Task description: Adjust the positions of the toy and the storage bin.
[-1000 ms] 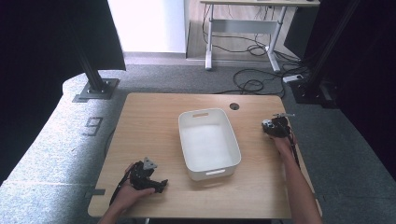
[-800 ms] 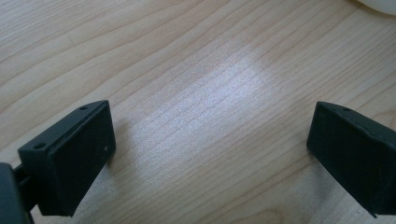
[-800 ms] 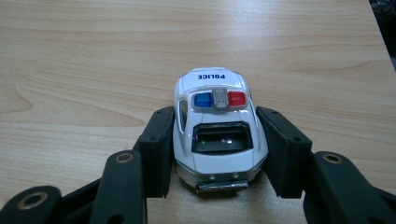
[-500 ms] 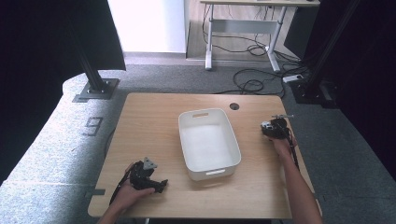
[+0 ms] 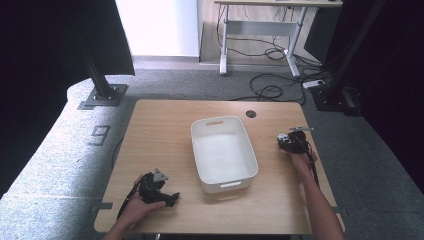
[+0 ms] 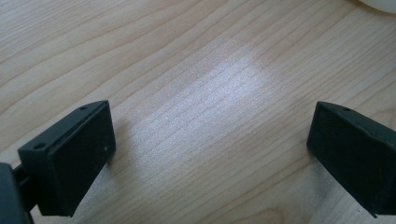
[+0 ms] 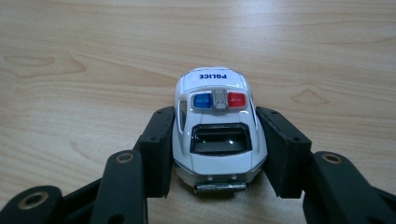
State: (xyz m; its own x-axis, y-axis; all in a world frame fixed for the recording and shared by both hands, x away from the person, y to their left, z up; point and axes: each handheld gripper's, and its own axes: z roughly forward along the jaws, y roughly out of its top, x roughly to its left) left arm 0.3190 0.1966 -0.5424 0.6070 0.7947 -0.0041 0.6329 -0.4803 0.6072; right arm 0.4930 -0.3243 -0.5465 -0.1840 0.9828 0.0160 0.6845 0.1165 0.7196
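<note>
A white toy police car (image 7: 215, 93) with blue and red roof lights stands on the wooden table (image 5: 165, 130), its rear toward the camera. My right gripper (image 7: 217, 140) has a jaw pressed on each side of the car and is shut on it; in the high view this gripper (image 5: 289, 141) is near the table's right edge. My left gripper (image 5: 169, 199) rests at the front left of the table. Its jaws (image 6: 210, 149) stand wide open over bare wood.
An empty white plastic bin (image 5: 223, 187) sits in the middle of the table between the two grippers. A round cable hole (image 5: 251, 113) lies behind it. Beyond the table are a desk frame and floor cables.
The right gripper has shifted slightly toward the person's side of the table. The left gripper has not moved.
</note>
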